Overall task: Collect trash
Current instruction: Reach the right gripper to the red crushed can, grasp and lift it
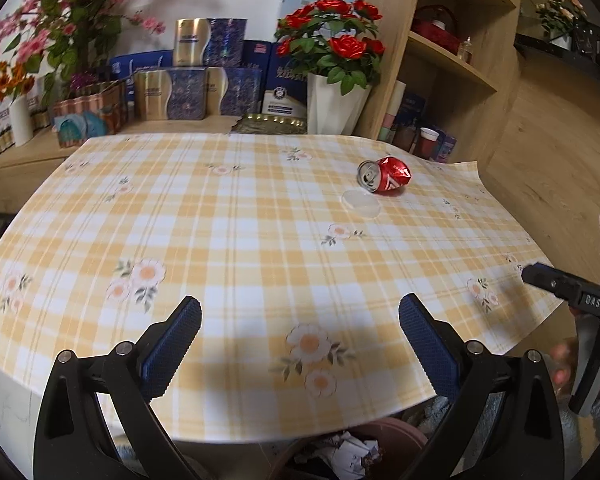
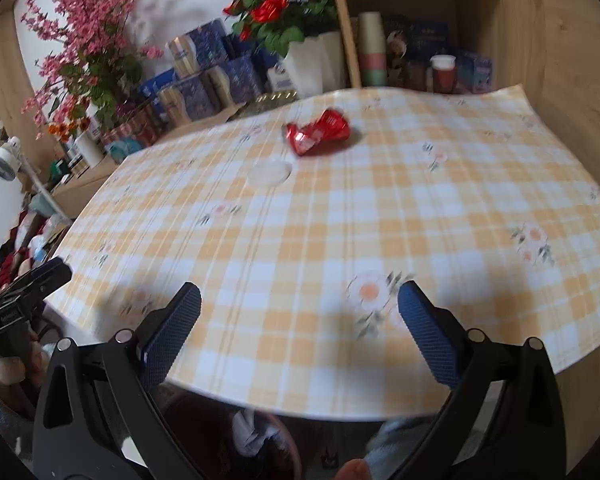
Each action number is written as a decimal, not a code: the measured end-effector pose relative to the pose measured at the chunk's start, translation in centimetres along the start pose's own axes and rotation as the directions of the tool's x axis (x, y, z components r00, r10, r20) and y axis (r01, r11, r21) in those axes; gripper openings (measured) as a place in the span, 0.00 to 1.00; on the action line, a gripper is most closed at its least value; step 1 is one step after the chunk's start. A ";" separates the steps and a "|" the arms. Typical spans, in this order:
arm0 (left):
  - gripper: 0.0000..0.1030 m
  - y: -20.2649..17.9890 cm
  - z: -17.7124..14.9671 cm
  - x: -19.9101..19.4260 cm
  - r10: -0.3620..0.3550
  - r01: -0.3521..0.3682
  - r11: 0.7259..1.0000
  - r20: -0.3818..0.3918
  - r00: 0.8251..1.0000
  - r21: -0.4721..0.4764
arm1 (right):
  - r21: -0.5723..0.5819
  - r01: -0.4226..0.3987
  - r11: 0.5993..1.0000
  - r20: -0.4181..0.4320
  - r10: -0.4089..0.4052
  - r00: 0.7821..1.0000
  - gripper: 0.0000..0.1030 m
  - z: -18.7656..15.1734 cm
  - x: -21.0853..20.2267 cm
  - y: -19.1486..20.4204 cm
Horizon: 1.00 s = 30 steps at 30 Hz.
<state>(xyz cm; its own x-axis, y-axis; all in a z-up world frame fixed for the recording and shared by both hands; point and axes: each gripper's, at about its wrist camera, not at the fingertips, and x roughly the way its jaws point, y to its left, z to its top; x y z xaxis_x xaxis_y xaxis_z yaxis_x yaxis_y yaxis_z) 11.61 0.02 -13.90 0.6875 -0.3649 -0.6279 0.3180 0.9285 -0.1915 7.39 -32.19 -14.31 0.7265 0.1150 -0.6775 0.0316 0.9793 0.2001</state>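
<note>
A crushed red can [image 1: 385, 179] lies on its side on the far right of the yellow plaid tablecloth [image 1: 240, 240]; the right wrist view shows the can [image 2: 318, 132] too. A clear round lid [image 1: 361, 203] lies flat just in front of it, also seen as a clear lid [image 2: 269, 173]. My left gripper [image 1: 300, 320] is open and empty above the table's near edge. My right gripper [image 2: 299, 306] is open and empty, also at the near edge. A brown bin [image 1: 380, 436] with crumpled paper stands below the table's near edge.
Red roses in a white vase [image 1: 334, 100], blue gift boxes [image 1: 188, 92] and pink flowers [image 1: 72, 20] crowd the ledge behind the table. A wooden shelf [image 1: 452, 60] with cups stands at the right. The brown bin [image 2: 268, 440] shows below the table edge.
</note>
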 end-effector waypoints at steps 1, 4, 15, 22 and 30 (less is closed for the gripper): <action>0.94 -0.1 0.3 0.3 -0.004 0.004 1.000 0.002 1.000 0.004 | 0.006 0.002 1.000 0.001 -0.002 1.000 0.94 0.3 0.3 -0.3; 0.94 -0.2 1.0 1.3 -0.014 0.014 1.000 0.005 1.000 0.011 | 0.046 -0.044 0.998 -0.055 0.046 0.997 0.94 1.4 1.9 -1.2; 0.94 0.4 3.4 5.7 -0.011 0.011 1.000 0.002 1.000 0.018 | 0.149 -0.045 0.988 -0.170 0.071 0.983 0.94 5.7 8.8 -3.4; 0.94 0.8 5.5 8.1 0.007 -0.007 0.999 0.012 1.000 0.040 | 0.272 -0.117 0.955 -0.164 0.166 0.972 0.85 10.2 14.1 -4.4; 0.94 0.6 6.9 10.9 0.002 -0.002 0.999 -0.007 1.000 0.050 | 0.495 -0.203 0.845 -0.100 0.288 0.952 0.80 13.4 19.6 -5.8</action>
<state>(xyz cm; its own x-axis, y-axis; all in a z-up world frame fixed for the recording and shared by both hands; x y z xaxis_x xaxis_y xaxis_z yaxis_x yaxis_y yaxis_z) 23.75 -3.88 -15.63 0.6837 -0.3627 -0.6332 0.3490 0.9246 -0.1527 30.62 -37.89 -19.24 0.6320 0.4085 -0.6586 0.2190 0.7210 0.6574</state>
